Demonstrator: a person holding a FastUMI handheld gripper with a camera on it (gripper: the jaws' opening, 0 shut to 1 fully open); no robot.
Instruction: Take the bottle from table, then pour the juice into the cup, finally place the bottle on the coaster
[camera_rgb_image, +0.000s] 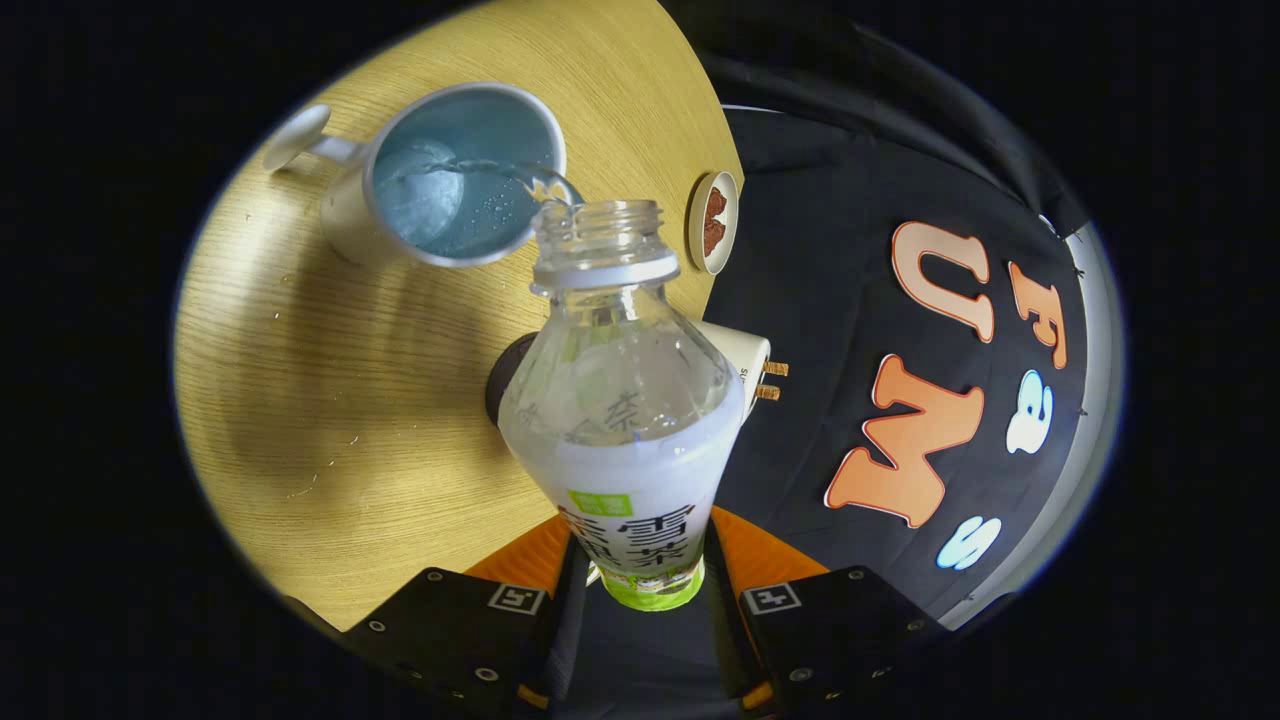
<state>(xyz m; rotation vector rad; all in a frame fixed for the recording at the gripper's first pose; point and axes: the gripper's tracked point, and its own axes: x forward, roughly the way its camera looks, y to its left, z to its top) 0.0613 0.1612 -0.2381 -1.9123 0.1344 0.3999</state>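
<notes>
My claw (640, 590) is clenched around the lower body of a clear plastic bottle (625, 420), one finger pressing on each side of its label. The bottle reaches straight ahead from between my fingers, tipped so that its open neck points away from me toward a cup (440, 185). The cap is off. A thin stream of clear liquid (500, 172) runs from the bottle's mouth over the near rim of the cup, which already holds some liquid, with bubbles on its inner wall. The cup is white, with its handle on the far side from the bottle, and it rests on a round wooden table (330, 400). Just beside the bottle's neck, near the table's edge, lies a small round coaster (713, 222) with a dark brown centre. A few drops (300, 490) speckle the table.
</notes>
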